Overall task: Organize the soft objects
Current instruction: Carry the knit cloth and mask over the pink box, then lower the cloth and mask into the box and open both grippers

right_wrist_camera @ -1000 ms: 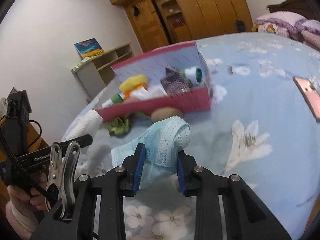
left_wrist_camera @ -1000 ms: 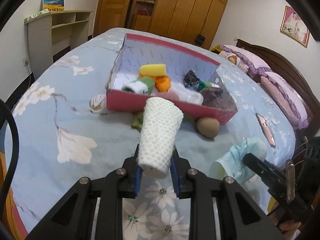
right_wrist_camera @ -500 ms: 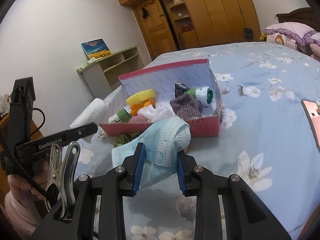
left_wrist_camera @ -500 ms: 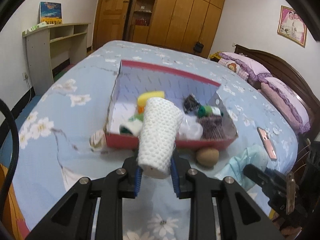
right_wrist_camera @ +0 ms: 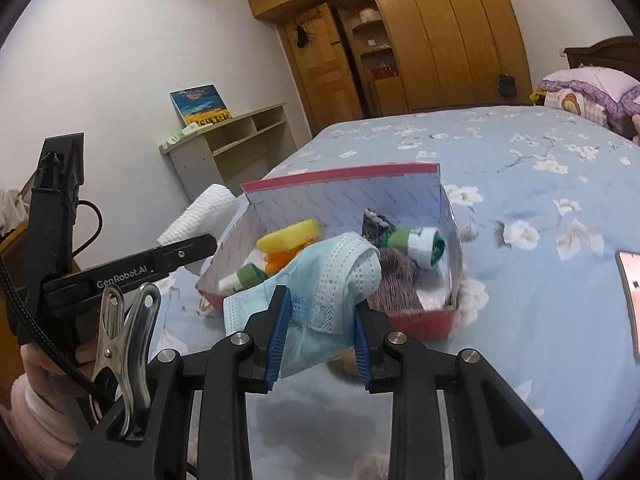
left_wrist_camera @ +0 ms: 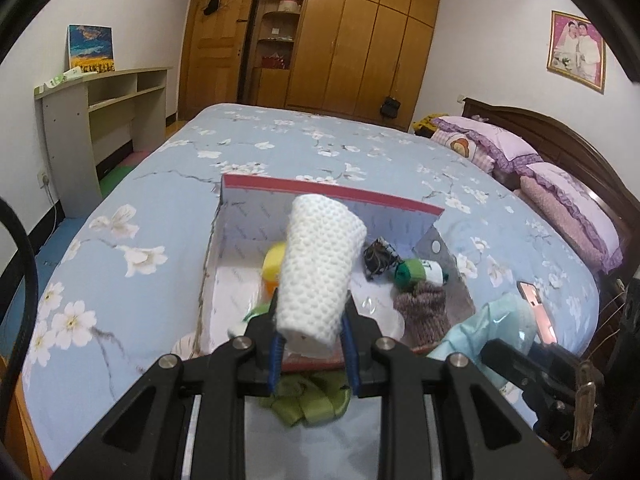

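My left gripper (left_wrist_camera: pixel 311 350) is shut on a white knitted roll (left_wrist_camera: pixel 318 268), held upright in the air in front of the red box (left_wrist_camera: pixel 328 192). In the right wrist view my right gripper (right_wrist_camera: pixel 322 340) is shut on a folded light-blue face mask (right_wrist_camera: pixel 332 280), lifted before the same red box (right_wrist_camera: pixel 416 316). Inside the box lie a yellow sponge (right_wrist_camera: pixel 290 238), a green-and-white sock roll (right_wrist_camera: pixel 420 244), a purple knitted piece (right_wrist_camera: pixel 396 280) and a dark patterned cloth (left_wrist_camera: pixel 378 256). The white roll (right_wrist_camera: pixel 204 212) also shows at the left of the right wrist view.
A green ribbon bundle (left_wrist_camera: pixel 308 398) lies on the blue flowered bedspread (left_wrist_camera: pixel 120 264) before the box. A pink phone (right_wrist_camera: pixel 630 280) rests on the bed to the right. Pillows (left_wrist_camera: pixel 560 184) and a dark headboard lie at the far right; a shelf unit (left_wrist_camera: pixel 100 108) stands left.
Both grippers have risen with their loads and moved toward the box; the box interior now shows from higher up. The brown ball before the box has dropped out of the left wrist view.
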Demonstrator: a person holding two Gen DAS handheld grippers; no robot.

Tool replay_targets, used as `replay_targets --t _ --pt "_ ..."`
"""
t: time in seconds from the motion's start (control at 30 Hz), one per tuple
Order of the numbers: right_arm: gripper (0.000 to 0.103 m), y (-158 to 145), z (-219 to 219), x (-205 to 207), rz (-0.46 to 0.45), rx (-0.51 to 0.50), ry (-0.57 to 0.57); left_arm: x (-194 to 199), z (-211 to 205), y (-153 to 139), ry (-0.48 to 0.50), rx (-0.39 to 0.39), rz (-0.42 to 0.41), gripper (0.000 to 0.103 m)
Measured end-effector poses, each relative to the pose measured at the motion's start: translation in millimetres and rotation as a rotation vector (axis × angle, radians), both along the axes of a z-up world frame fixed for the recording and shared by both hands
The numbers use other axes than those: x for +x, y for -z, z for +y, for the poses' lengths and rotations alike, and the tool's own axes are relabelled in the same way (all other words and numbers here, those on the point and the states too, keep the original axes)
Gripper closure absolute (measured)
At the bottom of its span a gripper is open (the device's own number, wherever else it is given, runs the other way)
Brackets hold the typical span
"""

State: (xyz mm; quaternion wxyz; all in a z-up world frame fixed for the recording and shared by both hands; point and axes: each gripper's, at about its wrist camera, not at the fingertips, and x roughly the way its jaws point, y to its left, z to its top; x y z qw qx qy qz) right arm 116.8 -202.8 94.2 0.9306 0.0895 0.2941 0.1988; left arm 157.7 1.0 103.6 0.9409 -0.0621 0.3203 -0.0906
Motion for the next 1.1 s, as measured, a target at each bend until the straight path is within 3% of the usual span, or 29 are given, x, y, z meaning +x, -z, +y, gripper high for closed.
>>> replay_targets --t 0.57,1.1 --pt "0.073 -7.8 20.7 46.1 -0.048 -0.058 -0.022 43.9 1.6 9.3 0.014 -0.032 0.028 0.078" --pt "0.073 11.7 25.5 85.3 -0.019 -0.088 -0.031 74.9 0.5 38.5 0.001 -0.028 0.101 0.077"
